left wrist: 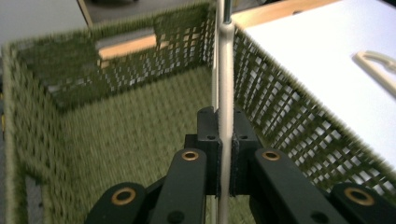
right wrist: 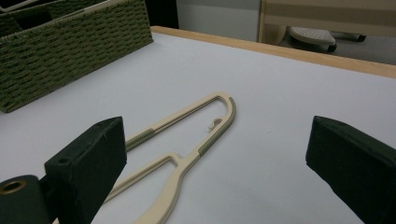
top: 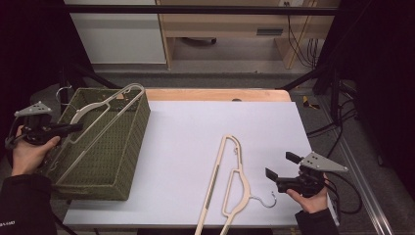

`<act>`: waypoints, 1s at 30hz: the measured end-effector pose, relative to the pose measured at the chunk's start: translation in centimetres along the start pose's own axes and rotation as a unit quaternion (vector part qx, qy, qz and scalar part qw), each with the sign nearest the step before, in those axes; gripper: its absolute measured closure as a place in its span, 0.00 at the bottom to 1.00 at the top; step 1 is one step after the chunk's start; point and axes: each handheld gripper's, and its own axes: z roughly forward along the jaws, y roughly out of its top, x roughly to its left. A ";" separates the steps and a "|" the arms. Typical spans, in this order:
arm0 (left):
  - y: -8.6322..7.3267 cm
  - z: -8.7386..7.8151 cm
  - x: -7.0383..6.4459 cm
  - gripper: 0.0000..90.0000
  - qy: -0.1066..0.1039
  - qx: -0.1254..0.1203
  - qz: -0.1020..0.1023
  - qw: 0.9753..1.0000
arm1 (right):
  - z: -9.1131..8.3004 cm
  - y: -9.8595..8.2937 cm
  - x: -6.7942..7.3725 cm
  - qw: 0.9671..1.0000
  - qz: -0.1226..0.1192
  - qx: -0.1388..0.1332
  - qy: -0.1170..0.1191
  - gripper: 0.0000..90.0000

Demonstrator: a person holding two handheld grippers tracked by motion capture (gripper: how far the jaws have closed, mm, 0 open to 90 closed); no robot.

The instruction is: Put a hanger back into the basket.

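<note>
White table, green woven basket with left gripper clenched on cream hanger inside; right gripper released.

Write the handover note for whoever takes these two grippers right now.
Left gripper: shut on a cream hanger, held over the green basket, not yet released.
Right gripper: open, holding nothing, apart from the second hanger lying flat on the white table, hook toward the near edge.
Done: first hanger brought into the basket.
Left: let it go there, then probably pick up the second hanger and put it in too.
</note>
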 end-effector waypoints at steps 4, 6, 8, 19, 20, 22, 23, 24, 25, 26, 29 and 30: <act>-1.5 1.0 0.4 0.95 0.010 0.022 -0.010 1.000 | 0.1 -0.1 0.0 1.000 -0.003 0.003 0.002 0.06; -1.7 1.2 0.4 0.95 0.012 0.027 -0.013 0.999 | 0.2 -0.1 0.1 1.000 -0.001 0.003 0.001 0.06; -2.0 1.5 0.6 0.95 0.008 0.024 -0.021 0.999 | 0.3 -0.1 0.1 1.000 -0.004 0.005 0.001 0.06; -2.8 4.1 0.9 0.92 0.046 0.055 -0.062 0.996 | 0.3 -0.2 0.0 1.000 -0.001 0.006 0.001 0.06; -2.9 4.1 0.9 0.92 0.054 0.059 -0.067 0.995 | 0.3 -0.2 0.0 1.000 -0.003 0.007 0.003 0.06; -3.1 4.0 1.3 0.87 0.086 0.067 -0.076 0.991 | 0.4 -0.2 0.0 1.000 -0.007 0.011 0.005 0.06; -3.1 4.0 1.3 0.85 0.086 0.067 -0.076 0.991 | 0.4 -0.2 0.0 1.000 -0.007 0.011 0.005 0.06; -3.2 3.9 1.5 0.85 0.100 0.069 -0.083 0.989 | 0.4 -0.2 0.0 1.000 -0.005 0.009 0.004 0.06; -3.5 3.7 1.7 0.85 0.110 0.071 -0.088 0.987 | 0.5 -0.3 0.0 1.000 -0.005 0.011 0.005 0.06; -3.6 3.7 1.8 0.85 0.112 0.072 -0.091 0.987 | 0.5 -0.3 0.0 1.000 -0.005 0.011 0.005 0.06; -4.3 3.6 2.1 0.87 0.119 0.084 -0.100 0.984 | 0.6 -0.3 0.1 1.000 -0.006 0.013 0.005 0.06; -4.3 3.6 2.1 0.86 0.119 0.084 -0.100 0.984 | 0.6 -0.3 0.1 1.000 -0.006 0.013 0.005 0.06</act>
